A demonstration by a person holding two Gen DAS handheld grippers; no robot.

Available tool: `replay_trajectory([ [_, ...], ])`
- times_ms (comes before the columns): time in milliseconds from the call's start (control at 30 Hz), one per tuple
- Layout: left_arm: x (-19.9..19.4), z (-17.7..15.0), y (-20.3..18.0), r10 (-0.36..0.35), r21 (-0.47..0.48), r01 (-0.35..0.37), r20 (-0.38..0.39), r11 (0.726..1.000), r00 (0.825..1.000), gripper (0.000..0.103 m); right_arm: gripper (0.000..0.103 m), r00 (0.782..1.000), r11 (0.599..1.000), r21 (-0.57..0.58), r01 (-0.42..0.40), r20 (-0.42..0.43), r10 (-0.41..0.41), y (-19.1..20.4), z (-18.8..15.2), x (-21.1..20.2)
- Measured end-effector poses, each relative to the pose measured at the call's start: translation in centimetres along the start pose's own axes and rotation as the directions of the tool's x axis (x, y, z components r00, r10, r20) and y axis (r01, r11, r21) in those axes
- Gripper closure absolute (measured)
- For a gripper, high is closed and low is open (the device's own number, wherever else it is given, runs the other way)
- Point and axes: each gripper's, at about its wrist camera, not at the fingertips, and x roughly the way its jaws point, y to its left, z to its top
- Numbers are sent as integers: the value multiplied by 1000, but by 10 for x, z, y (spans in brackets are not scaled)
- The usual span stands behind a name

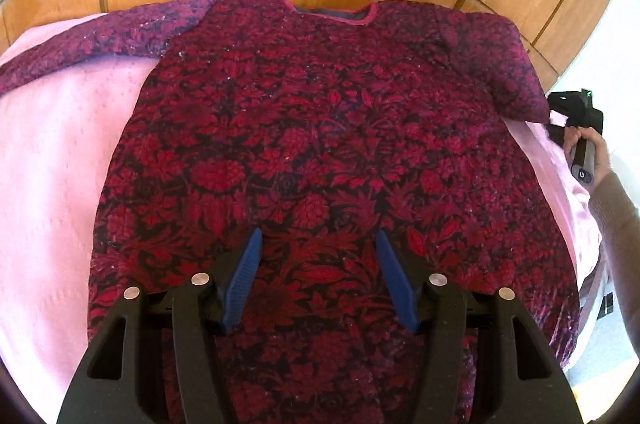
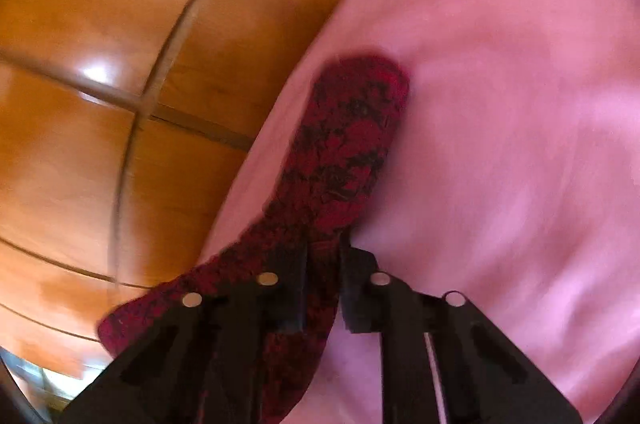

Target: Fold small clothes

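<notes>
While our right gripper (image 2: 325, 244) pinches the sweater's sleeve (image 2: 352, 144), the left gripper (image 1: 318, 244) hangs open.
We see the red floral sweater (image 1: 320, 144) flat on pink bedding (image 1: 60, 164).

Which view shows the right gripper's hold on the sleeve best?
The right wrist view: the right gripper has its jaws closed on the red floral sleeve, though blurred. The left wrist view shows only that gripper's body at the sleeve end, held by a hand, with the jaws hidden.
</notes>
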Motion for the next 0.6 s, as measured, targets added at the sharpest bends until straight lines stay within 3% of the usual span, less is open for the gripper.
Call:
replay_trajectory([
  [67, 0, -1, 2, -9, -10, 9, 3, 1000, 1000, 45, 93, 990, 992, -86, 88, 121, -77, 9, 9, -24],
  [167, 1, -2, 2, -13, -15, 13, 6, 1000, 1000, 45, 94, 936, 954, -159, 253, 288, -200, 11, 23, -49],
  [333, 2, -3, 3, -9, -4, 9, 7, 1000, 1000, 45, 95, 871, 854, -202, 480, 223, -437, -18, 15, 3],
  [533, -15, -1, 15, -46, -67, 47, 17, 997, 999, 45, 92, 862, 849, -169, 501, 187, -472, -35, -2, 4],
  [600, -26, 1, 28, -44, -119, 49, 43, 992, 998, 45, 66, 866, 854, -156, 496, 167, -472, -33, 2, -3],
])
